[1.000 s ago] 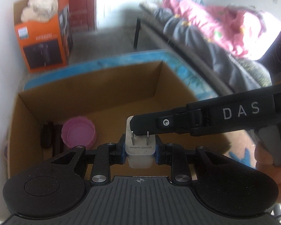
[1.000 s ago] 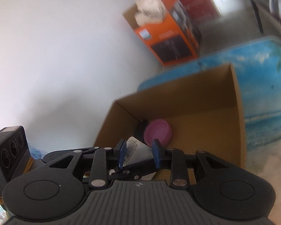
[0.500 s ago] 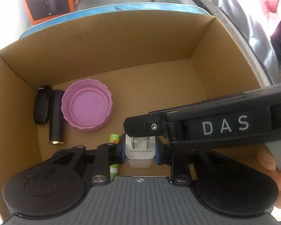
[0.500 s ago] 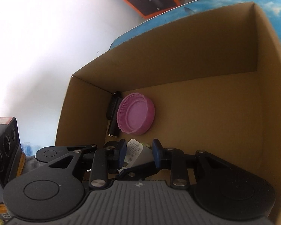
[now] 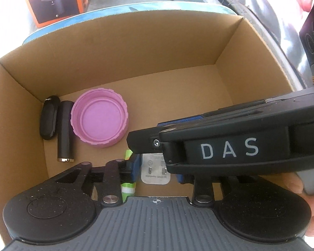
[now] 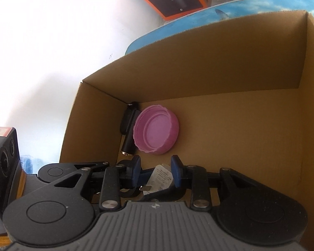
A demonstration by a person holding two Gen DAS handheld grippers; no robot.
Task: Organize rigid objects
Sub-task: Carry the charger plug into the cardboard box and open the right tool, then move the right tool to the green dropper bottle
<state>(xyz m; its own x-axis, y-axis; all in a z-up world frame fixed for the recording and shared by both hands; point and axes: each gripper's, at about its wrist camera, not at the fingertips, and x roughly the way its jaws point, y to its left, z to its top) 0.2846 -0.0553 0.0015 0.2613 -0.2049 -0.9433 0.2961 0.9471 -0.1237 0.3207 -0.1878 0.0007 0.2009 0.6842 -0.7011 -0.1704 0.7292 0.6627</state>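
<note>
While lowered inside cardboard box, left hand-held gripper just opening, pads slightly clear of white charger; right hand-held gripper narrowly open around it, beside pink lid.

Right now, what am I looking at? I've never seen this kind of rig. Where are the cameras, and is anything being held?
A person holds a two-finger tool in each hand. Each picture comes from a camera on one tool, looking along its fingers. Both reach into a cardboard box containing a pink lid, a black tube and a black oval case. The fingers of the left gripper have just been opening around a white charger plug, which looks released. The right gripper is open too.
</note>
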